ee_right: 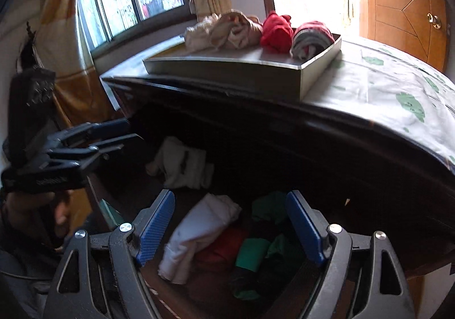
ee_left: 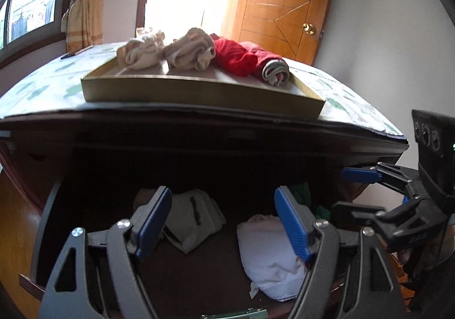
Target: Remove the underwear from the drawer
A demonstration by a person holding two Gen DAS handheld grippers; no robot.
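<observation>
Both tools stand open over the pulled-out drawer [ee_left: 42, 222], with nothing between the pads. The left tool [ee_left: 221, 219] hangs above two pale bundles: a grey-white roll [ee_left: 196, 219] just ahead, between its fingers, and a white roll [ee_left: 270, 256] partly under its right finger. The right tool [ee_right: 230, 225] hangs over a heap: the same white roll [ee_right: 199, 231] near its left finger, a red piece [ee_right: 219, 253] below centre, and green pieces [ee_right: 253, 253] toward its right finger.

The underwear looks light, soft and limp. It should crush under the pads and not slip, but a loose roll may unwind or drag a neighbour up with it. My judgement is that the best hold is across the thick middle of a roll, pinching several layers, and not a single hem. The white roll lies freest; the red and green pieces are tangled, so one would likely lift another.

Above and beyond the tools, a shallow tray [ee_left: 199, 94] on the cloth-covered top holds four rolled pieces, beige and red.

The drawer's back is very dark; what lies there cannot be made out. The tool fingers hide parts of the white roll and the greens. How many green pieces there are cannot be told. The right tool shows only partly in the left view, at the right edge.
</observation>
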